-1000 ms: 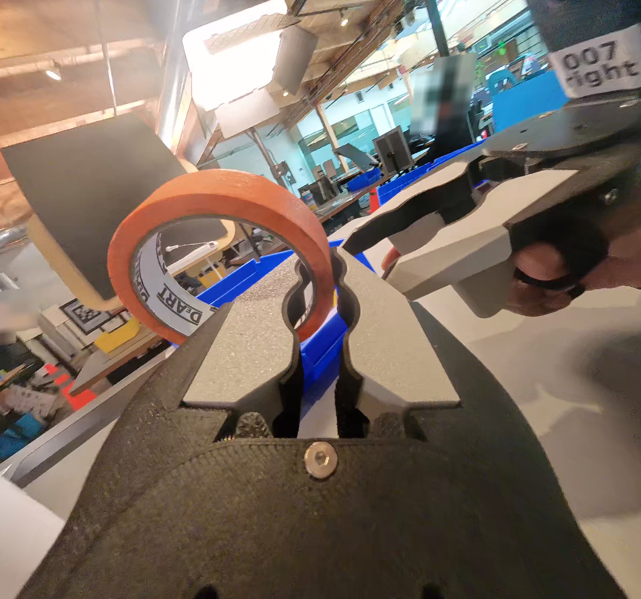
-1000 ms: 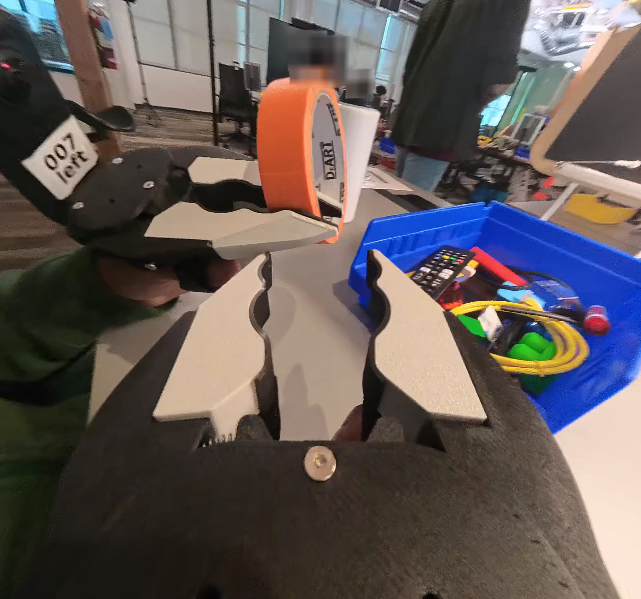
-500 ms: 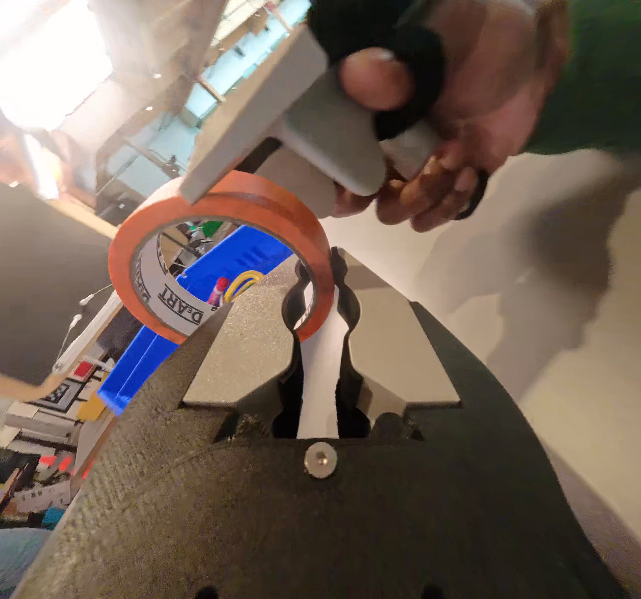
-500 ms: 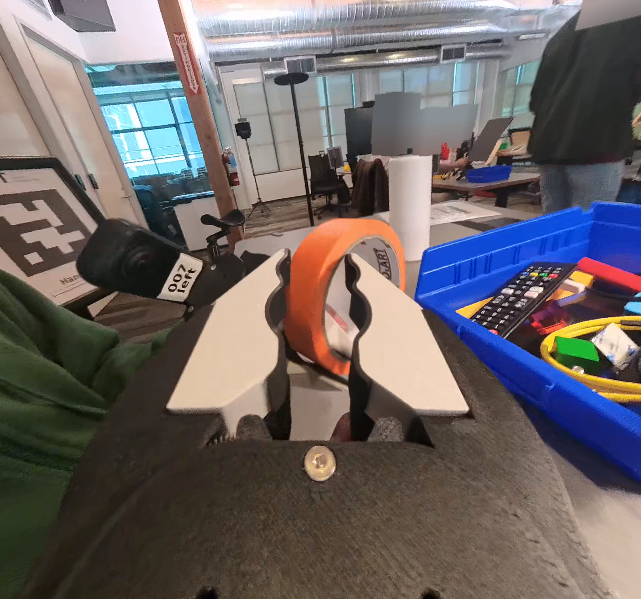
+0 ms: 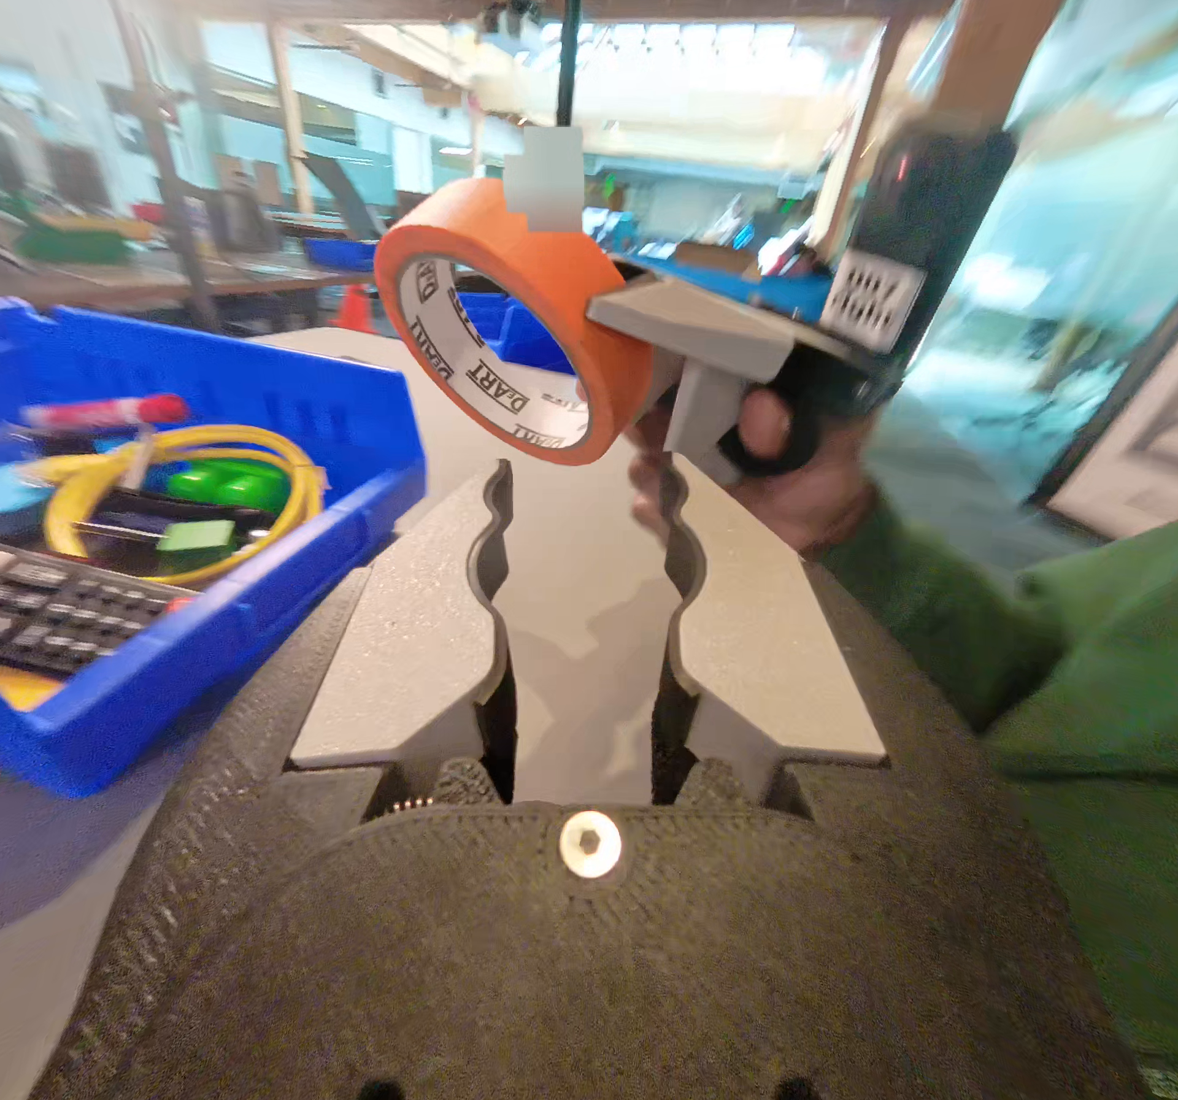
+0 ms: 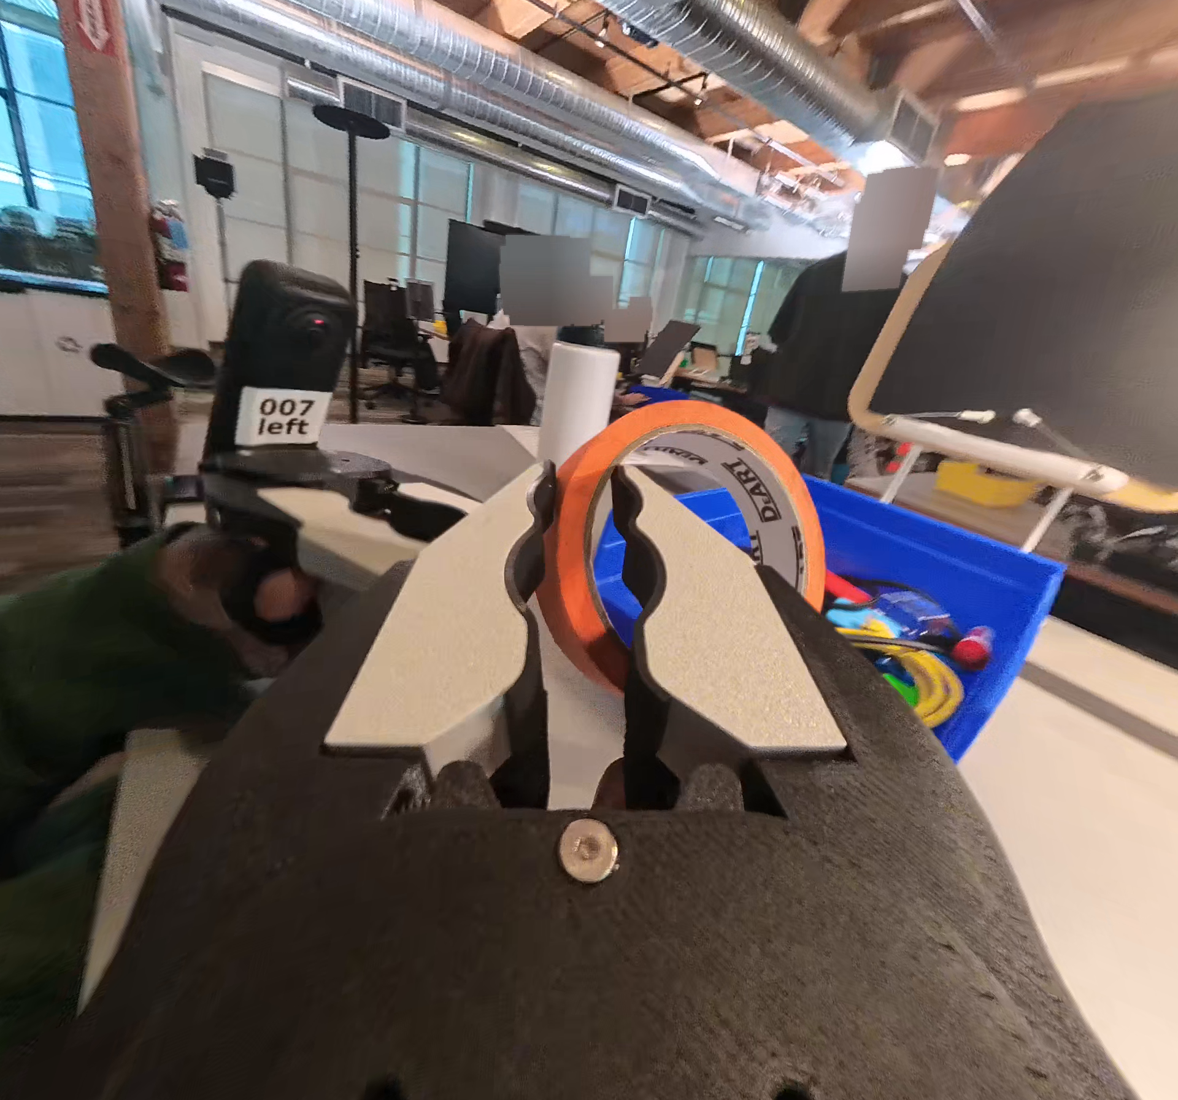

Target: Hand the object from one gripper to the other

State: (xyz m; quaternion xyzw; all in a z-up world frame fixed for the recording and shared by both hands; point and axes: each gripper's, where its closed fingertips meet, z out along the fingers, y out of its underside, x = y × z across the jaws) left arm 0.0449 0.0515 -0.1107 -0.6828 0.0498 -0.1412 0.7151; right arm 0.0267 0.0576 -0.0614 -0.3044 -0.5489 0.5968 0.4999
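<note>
An orange roll of tape (image 5: 548,279) hangs in the air above the table, held by my right gripper (image 5: 612,355), which comes in from the right. My left gripper (image 5: 586,473) is open and empty just below and short of the roll. In the right wrist view my right gripper (image 6: 583,483) is shut on the wall of the tape (image 6: 701,425), one finger outside the ring and one inside. The left gripper (image 6: 446,518) shows to the left there, apart from the roll.
A blue bin (image 5: 287,387) with a remote, a yellow cable, green pieces and a red marker stands on the pale table (image 5: 574,572); it lies right of the tape in the right wrist view (image 6: 924,547). A white bottle (image 6: 580,394) stands behind. A person stands at the back. About 5 cm separates my left fingertips from my right.
The tape has passed from my left gripper to my right. The right gripper closed on the roll, then the left gripper opened and drew back below it.
</note>
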